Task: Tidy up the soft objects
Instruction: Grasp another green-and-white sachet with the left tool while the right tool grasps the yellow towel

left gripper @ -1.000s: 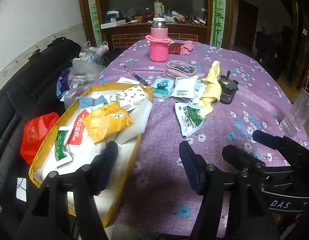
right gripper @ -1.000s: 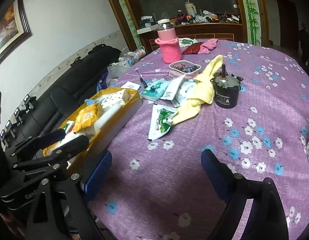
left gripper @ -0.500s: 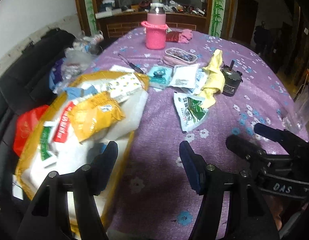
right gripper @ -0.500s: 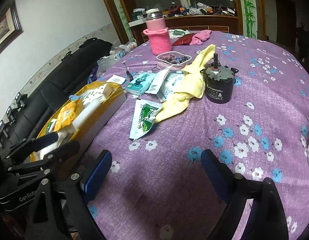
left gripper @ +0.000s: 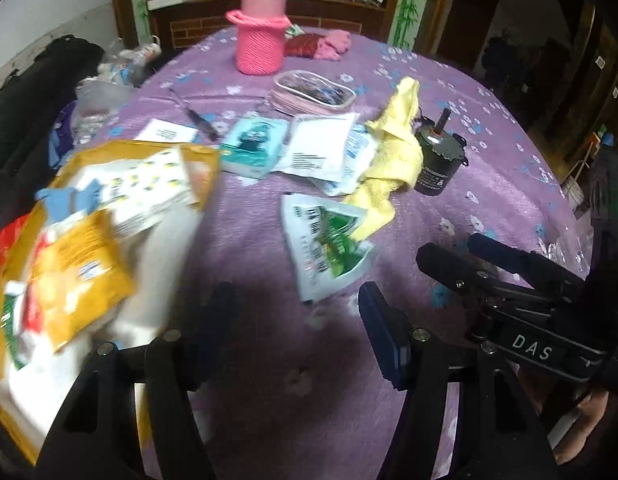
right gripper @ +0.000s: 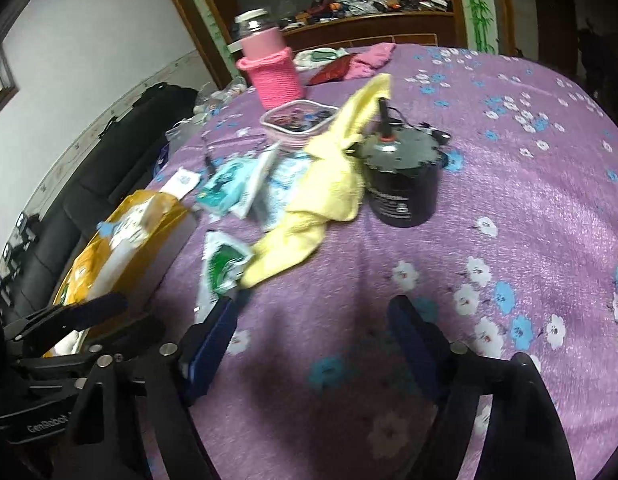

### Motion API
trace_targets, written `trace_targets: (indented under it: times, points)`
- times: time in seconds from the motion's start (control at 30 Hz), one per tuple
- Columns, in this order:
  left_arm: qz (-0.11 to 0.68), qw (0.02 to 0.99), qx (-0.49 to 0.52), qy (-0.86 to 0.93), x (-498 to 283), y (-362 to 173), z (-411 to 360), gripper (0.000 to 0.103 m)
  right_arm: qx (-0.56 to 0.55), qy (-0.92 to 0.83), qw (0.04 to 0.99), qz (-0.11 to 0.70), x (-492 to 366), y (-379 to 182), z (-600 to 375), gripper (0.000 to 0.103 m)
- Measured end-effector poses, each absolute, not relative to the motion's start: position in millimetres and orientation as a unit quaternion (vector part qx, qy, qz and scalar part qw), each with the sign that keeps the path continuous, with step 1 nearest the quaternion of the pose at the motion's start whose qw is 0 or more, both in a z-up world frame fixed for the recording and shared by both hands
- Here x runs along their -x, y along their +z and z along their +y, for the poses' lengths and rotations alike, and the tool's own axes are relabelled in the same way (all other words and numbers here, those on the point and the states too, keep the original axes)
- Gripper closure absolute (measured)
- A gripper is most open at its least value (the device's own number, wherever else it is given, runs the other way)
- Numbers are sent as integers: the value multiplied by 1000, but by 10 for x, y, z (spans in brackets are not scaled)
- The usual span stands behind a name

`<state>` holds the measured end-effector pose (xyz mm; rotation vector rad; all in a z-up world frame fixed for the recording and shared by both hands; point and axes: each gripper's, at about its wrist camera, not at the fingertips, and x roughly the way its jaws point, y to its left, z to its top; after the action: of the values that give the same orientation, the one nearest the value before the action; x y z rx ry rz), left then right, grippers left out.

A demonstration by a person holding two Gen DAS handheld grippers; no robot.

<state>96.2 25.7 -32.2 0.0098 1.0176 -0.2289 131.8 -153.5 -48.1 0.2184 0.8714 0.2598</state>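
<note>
While both views are smeared by motion blur, the yellow cloth (right gripper: 309,200) reads clearly: a soft, pale yellow towel, crumpled and folded over itself, lying at centre frame in the right wrist view and right of centre in the left wrist view (left gripper: 393,152). It rests on the counter (right gripper: 529,208), which wears a purple cloth with white and blue flowers. Its upper part leans against the black cylindrical motor (right gripper: 401,184) just to its right; its lower end touches the green-and-white packet (right gripper: 221,264).

Hard to make out: print on the packets is illegible. Flat white and teal packets (left gripper: 285,148) overlap one another, and the towel covers the edge of one. The yellow bag (left gripper: 69,248) at left frame is cut off by the picture edge and heavily blurred. The pink knitted bottle sleeve (left gripper: 259,44) and pink cloth (left gripper: 333,44) sit at upper frame.

Long axis of the towel: diagonal, from a narrow tip at upper right beside the motor shaft down to a blunt end at lower left.

Left tongs (left gripper: 297,332): moderately wide, nothing between the fingers, over bare counter below the green packet. Right tongs (right gripper: 313,332): wide but closing, nothing between them, below the towel's lower end.
</note>
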Motion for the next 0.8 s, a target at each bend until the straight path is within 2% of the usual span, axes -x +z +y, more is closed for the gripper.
trace_targets:
  times: [0.13,0.37,0.67,0.8]
  points:
    - [490,864,-11,-114,-1077,-391,107,40,-123,123,890,422,-1438,-580,-1655,35]
    - [498,859,-29,-111,-1275,-551,-83,40,-163,103,885,424,-1555,-753,-1900,40]
    - [498,861,-49,-96,-1324,-705,-172,41,-186,101,886,412,-1517,-775,-2013,40]
    - [488,866,-50,-91,-1302,-686,-169,61,-182,99,887,413,-1516,-767,-1992,40]
